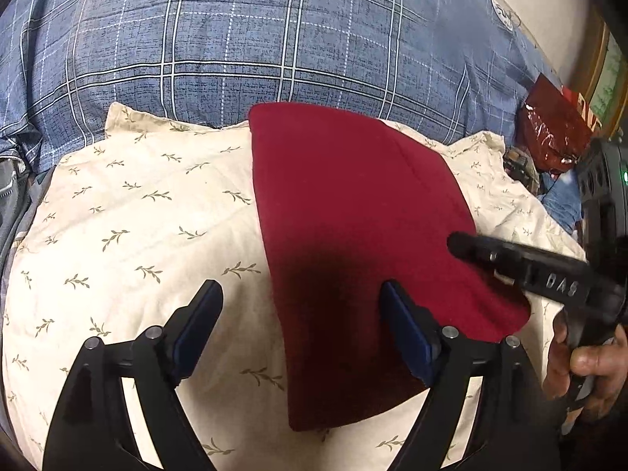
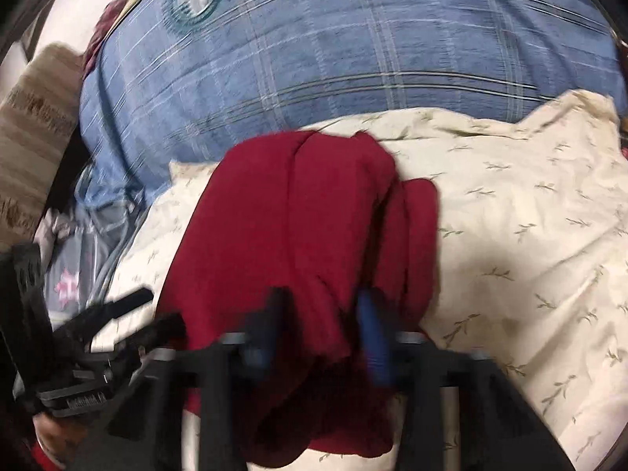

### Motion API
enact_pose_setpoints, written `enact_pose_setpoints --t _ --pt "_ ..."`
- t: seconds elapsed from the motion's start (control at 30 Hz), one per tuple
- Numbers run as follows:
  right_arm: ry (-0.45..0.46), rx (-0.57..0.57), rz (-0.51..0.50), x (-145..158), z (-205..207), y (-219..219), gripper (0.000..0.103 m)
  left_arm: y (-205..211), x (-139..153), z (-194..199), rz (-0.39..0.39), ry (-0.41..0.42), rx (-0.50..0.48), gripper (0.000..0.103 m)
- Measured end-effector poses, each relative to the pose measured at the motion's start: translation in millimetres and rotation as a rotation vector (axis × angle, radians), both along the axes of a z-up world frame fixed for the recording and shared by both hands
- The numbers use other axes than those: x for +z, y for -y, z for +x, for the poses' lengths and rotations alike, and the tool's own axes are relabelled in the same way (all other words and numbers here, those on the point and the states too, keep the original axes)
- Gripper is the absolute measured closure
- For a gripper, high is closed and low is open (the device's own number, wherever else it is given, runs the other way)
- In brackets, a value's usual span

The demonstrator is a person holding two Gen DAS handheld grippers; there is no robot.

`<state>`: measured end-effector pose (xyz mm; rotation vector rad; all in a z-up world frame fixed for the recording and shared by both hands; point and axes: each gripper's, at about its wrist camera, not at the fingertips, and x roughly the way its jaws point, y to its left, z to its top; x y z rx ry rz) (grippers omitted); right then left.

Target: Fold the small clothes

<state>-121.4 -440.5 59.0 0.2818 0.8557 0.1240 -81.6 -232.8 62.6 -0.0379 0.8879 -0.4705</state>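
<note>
A dark red cloth [image 1: 353, 212] lies folded in a long strip on a cream pillow with a leaf print [image 1: 137, 216]. My left gripper [image 1: 300, 294] is open above the pillow, its right finger [image 1: 396, 314] over the cloth's near part, and holds nothing. My right gripper [image 1: 457, 245] reaches in from the right over the cloth's right edge. In the blurred right wrist view the red cloth [image 2: 298, 216] runs bunched between the two fingers of the right gripper [image 2: 320, 306], which stand partly apart around it.
A blue plaid bedcover [image 1: 255, 27] lies behind the pillow. A dark red shiny packet [image 1: 549, 125] and clutter sit at the far right. A grey bag [image 2: 78, 259] lies at the pillow's left in the right wrist view.
</note>
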Motion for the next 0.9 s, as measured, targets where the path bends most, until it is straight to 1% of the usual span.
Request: enact_pose_setpoints --t 0.03,0.07,0.17,0.23,0.3,0.33,0.4,0.43,0.47,0.53,0.6,0.67,0.7,0.73,0.77,0.8,0.83,0.87,0.9 --pt "0.008 0.005 -0.009 2.0 -2.9 -1.0 0.086 -2.1 1.5 -0.3 -0.008 0.0 0.005 0.02" --pt "0.018 0.014 -0.015 5.2 -7.1 -1.1 0.087 -3.7 2.7 -1.0 -0.014 0.002 0.009 0.02" --pt "0.024 0.005 -0.022 5.4 -17.5 4.4 0.088 -8.2 2.6 0.9 -0.038 0.006 0.023 0.019" --pt "-0.002 -0.005 -0.012 -6.0 -14.6 5.7 0.088 -8.3 -0.7 5.7 -0.061 -0.019 0.029 0.019" --pt "0.002 -0.006 0.011 -4.3 -14.4 6.6 0.087 -9.4 -2.7 9.5 -0.102 -0.042 0.026 0.019" --pt "0.012 -0.003 0.03 0.0 -15.2 8.2 0.082 -9.8 -3.4 11.6 -0.123 -0.052 0.023 0.019" --pt "0.039 -0.02 0.073 7.3 -14.8 17.2 0.058 -9.8 -4.9 18.0 -0.159 -0.076 0.024 0.019" --pt "0.042 -0.04 0.068 8.8 -13.2 21.2 0.025 -9.6 -6.1 22.2 -0.177 -0.087 0.026 0.018" --pt "0.048 -0.065 0.061 8.3 -9.7 26.2 0.01 -9.0 -7.5 26.3 -0.192 -0.099 0.028 0.018" --pt "0.069 -0.089 0.095 4.4 -3.7 34.5 0.01 -5.9 -13.3 37.3 -0.221 -0.138 0.018 0.018" --pt "0.048 -0.108 0.159 -5.8 9.4 45.0 0.01 -1.8 -21.2 48.6 -0.247 -0.186 0.006 0.017" --pt "0.029 -0.107 0.215 -17.5 21.9 50.5 0.01 0.3 -28.7 57.3 -0.267 -0.222 0.006 0.015" --pt "0.024 -0.095 0.234 -21.6 26.3 50.9 0.01 1.5 -30.6 58.9 -0.271 -0.228 0.006 0.013" --pt "0.022 -0.08 0.249 -25.4 30.5 50.0 0.012 3.9 -31.5 59.7 -0.27 -0.22 0.002 0.013" --pt "0.029 -0.07 0.253 -27.6 33.5 49.0 0.015 6.0 -31.4 59.7 -0.263 -0.207 -0.004 0.013" --pt "0.036 -0.066 0.247 -28.2 35.8 47.1 0.021 10.6 -30.8 59.4 -0.252 -0.193 -0.02 0.013" --pt "0.036 -0.064 0.238 -28.7 38.0 44.0 0.041 13.5 -31.1 59.2 -0.246 -0.189 -0.03 0.014" --pt "0.034 -0.053 0.245 -27.9 39.9 42.9 0.045 17.0 -31.2 58.9 -0.241 -0.186 -0.042 0.018" --pt "0.036 -0.056 0.244 -25.4 40.5 42.8 0.05 19.7 -29.8 58.0 -0.241 -0.182 -0.055 0.025"
